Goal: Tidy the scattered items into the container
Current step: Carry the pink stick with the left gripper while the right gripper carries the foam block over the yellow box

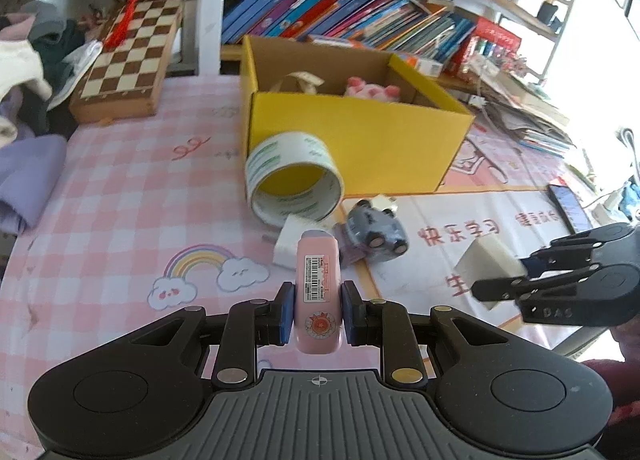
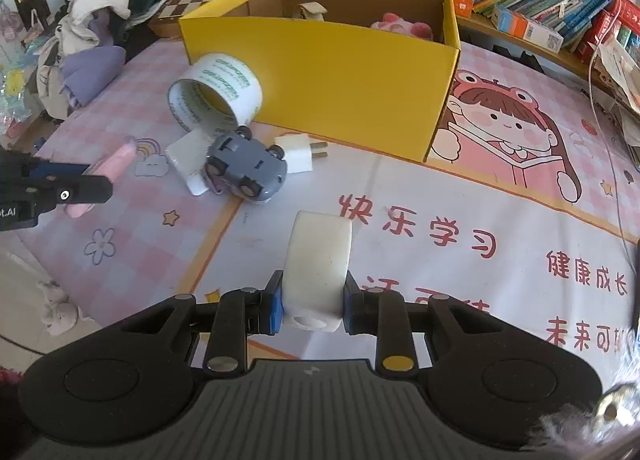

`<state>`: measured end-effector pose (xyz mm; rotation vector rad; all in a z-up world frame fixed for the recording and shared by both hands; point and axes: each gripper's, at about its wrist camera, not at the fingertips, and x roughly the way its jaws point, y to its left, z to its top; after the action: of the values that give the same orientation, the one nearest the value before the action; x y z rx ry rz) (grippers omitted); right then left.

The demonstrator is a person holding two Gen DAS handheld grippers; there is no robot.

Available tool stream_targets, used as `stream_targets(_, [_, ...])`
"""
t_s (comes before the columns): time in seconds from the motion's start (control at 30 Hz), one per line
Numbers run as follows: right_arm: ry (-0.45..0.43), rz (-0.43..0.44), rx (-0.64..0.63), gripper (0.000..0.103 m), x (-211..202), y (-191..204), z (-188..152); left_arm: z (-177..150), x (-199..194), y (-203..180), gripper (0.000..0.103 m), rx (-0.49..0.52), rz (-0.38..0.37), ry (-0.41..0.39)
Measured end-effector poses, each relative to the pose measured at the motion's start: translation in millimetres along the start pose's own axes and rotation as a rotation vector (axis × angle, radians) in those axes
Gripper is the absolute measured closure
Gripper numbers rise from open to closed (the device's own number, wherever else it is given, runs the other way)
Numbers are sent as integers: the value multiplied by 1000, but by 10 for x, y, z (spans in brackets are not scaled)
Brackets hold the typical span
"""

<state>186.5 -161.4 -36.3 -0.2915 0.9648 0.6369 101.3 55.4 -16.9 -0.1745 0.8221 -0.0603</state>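
My left gripper [image 1: 317,312] is shut on a pink correction-tape case [image 1: 318,288], held above the table; it also shows in the right wrist view [image 2: 116,164]. My right gripper [image 2: 312,302] is shut on a white oblong block [image 2: 318,268], which also shows in the left wrist view [image 1: 488,264]. The yellow cardboard box [image 1: 360,140] stands open ahead and holds a pink plush [image 1: 372,90] and a tape measure [image 1: 298,82]. A roll of clear tape [image 2: 216,88] leans on the box front. A grey toy car [image 2: 246,168], a white flat box [image 2: 188,160] and a white plug adapter [image 2: 298,152] lie in front of it.
A chessboard box [image 1: 128,64] stands at the back left beside a heap of clothes [image 1: 28,72]. Shelves of books [image 1: 340,12] run behind the box. A phone [image 1: 570,208] and stacked papers [image 1: 532,120] lie at the right. The tablecloth [image 1: 120,200] is pink check.
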Motion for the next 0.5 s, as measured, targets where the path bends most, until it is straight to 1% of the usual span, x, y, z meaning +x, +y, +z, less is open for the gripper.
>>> stream_targets(0.17, [2, 12, -37, 77, -23, 81, 4, 28, -3, -77, 80, 33, -29, -9])
stream_targets(0.33, [-22, 19, -55, 77, -89, 92, 74, 142, -86, -146, 80, 62, -38, -78])
stream_targets(0.5, [-39, 27, -73, 77, -135, 65, 176, 292, -103, -221, 80, 83, -58, -125])
